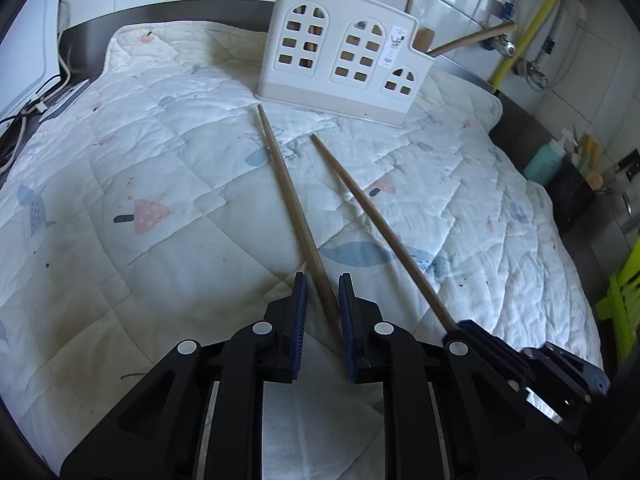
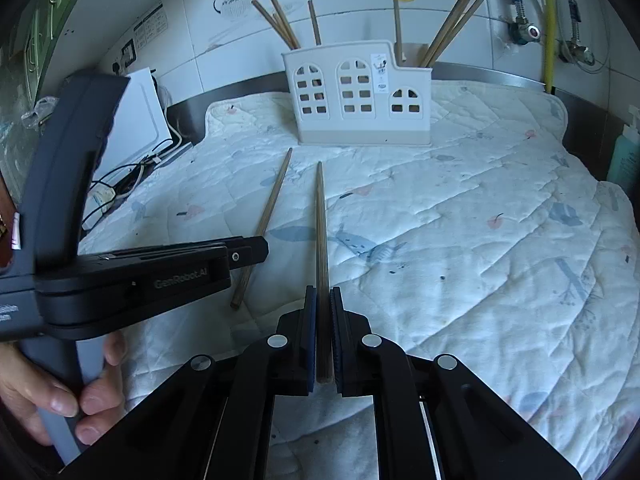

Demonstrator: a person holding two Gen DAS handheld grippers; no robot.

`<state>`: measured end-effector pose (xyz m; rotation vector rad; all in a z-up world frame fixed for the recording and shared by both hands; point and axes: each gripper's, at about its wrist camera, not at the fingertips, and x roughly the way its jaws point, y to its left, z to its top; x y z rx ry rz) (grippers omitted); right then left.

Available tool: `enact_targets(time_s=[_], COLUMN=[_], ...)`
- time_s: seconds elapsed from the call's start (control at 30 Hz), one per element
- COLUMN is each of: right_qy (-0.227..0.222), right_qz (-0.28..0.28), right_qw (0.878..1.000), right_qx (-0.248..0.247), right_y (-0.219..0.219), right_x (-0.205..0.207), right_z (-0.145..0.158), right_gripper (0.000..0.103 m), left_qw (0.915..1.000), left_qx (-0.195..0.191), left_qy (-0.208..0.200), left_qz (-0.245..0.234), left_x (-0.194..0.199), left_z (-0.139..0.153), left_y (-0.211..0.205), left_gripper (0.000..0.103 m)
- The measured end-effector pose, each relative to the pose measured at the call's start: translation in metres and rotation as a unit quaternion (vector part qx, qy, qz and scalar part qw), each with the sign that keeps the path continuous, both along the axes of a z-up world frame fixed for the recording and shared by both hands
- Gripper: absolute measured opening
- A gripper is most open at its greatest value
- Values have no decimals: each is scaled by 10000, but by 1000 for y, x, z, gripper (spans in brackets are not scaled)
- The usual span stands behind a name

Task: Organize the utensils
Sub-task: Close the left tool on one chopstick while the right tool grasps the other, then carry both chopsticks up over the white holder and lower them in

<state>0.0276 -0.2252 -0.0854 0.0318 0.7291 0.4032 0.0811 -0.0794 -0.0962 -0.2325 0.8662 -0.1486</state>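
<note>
Two long wooden chopsticks lie side by side on a quilted cloth [image 1: 120, 160], tips toward a white utensil holder [image 1: 344, 64] [image 2: 360, 96] that has several sticks in it. My left gripper [image 1: 323, 280] [image 2: 256, 248] straddles the near end of the left chopstick [image 1: 288, 192] [image 2: 272, 204]. Its jaws stand slightly apart, with a gap at the left pad, and the stick rests on the cloth. My right gripper [image 2: 323, 292] [image 1: 464, 328] is shut on the near end of the right chopstick [image 2: 321, 220] [image 1: 372, 208], both pads pressing on it.
A person's hand [image 2: 48, 396] holds the left gripper's handle. A white appliance [image 2: 140, 120] with cables sits at the left edge of the counter. A teal bottle [image 1: 544, 164] stands at the right. A yellow hose [image 1: 536, 16] and taps run down the tiled wall.
</note>
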Motion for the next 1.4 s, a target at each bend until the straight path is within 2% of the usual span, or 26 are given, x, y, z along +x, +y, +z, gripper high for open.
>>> enact_targets(time_s=[0.13, 0.3, 0.43, 0.57, 0.77, 0.97, 1.13, 1.27, 1.4], right_qy=[-118, -225, -293, -423, -629, -862, -966, -1004, -1093], right_qz=[-49, -101, -144, -168, -181, -159, -120, -85, -35], right_qw=[9999, 9997, 9994, 9989, 9976, 9957, 9948, 9946, 9939], right_qx=[55, 67, 96, 121, 229, 285, 305, 269, 138], right_y=[-7, -13, -15, -19, -23, -24, -26, -29, -34], right_x=[-4, -9, -10, -14, -14, -5, 14, 35, 65], right_z=[8, 16, 23, 36, 59, 89, 116, 141, 178], right_gripper=[7, 7, 7, 7, 7, 7, 7, 7, 7], left_qw=[9999, 9999, 9999, 9999, 9972, 9915, 9896, 9877, 9872], left_qx=[127, 12, 125, 37, 405, 470, 378, 452, 275], left_qy=[-49, -26, -38, 27, -427, -1094, -1287, -1365, -1433], left_qz=[58, 141, 16, -154, -461, -517, -525, -622, -639], left_x=[-3, -2, -2, -1, -14, -17, -6, 1, 9], left_z=[1, 0, 1, 8, 38, 69, 81, 90, 104], left_y=[-7, -4, -5, 7, 25, 40, 49, 52, 61], left_gripper=[17, 17, 12, 5, 5, 5, 5, 5, 5])
